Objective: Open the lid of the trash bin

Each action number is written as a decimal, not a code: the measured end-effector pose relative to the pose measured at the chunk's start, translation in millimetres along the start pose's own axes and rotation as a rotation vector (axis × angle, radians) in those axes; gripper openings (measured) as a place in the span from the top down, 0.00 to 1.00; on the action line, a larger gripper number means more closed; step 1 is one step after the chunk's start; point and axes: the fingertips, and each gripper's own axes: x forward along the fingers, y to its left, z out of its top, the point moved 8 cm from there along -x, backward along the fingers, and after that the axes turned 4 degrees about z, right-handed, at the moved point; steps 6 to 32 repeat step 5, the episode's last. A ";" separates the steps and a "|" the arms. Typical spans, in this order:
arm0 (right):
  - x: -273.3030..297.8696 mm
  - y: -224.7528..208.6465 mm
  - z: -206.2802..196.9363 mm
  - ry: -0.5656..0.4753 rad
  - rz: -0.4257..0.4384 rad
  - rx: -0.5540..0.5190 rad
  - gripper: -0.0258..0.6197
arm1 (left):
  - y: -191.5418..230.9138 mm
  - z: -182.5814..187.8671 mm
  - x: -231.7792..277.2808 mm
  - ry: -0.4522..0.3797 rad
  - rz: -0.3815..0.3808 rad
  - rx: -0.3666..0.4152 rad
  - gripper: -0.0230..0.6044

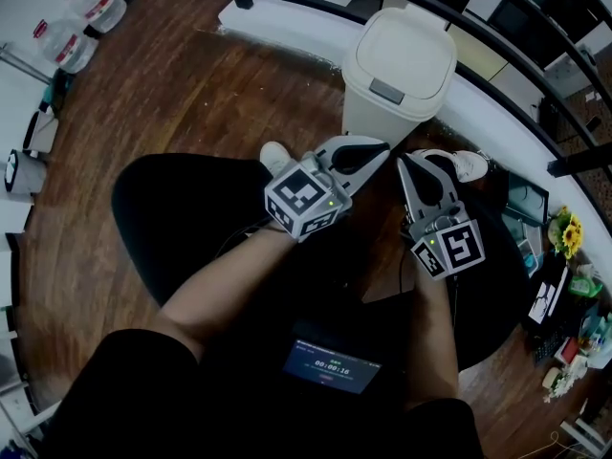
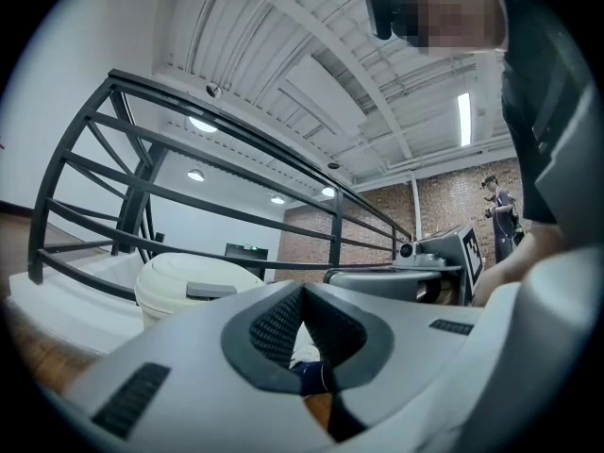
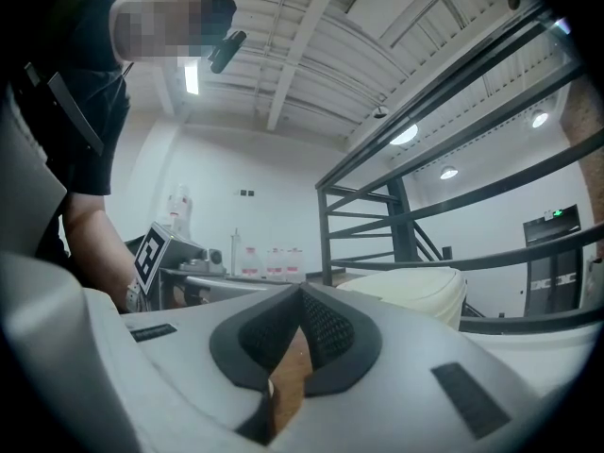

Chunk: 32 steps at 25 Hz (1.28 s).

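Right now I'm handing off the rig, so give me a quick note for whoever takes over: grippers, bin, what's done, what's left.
Left gripper: shut, empty, low in front of the bin.
Right gripper: shut, empty, beside the left one.
Bin: just ahead, lid closed, grey latch facing you.
Done: nothing on the lid.
Left: bring a gripper to the lid and open it.

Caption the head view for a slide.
Left tool and right tool, both shut and empty, held near the closed cream trash bin.
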 end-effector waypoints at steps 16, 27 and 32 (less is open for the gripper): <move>-0.2 0.7 1.6 0.000 0.000 -0.007 0.93 | -0.6 2.9 0.1 -0.006 0.008 0.010 0.91; -0.2 0.7 1.6 0.000 0.000 -0.007 0.93 | -0.6 2.9 0.1 -0.006 0.008 0.010 0.91; -0.2 0.7 1.6 0.000 0.000 -0.007 0.93 | -0.6 2.9 0.1 -0.006 0.008 0.010 0.91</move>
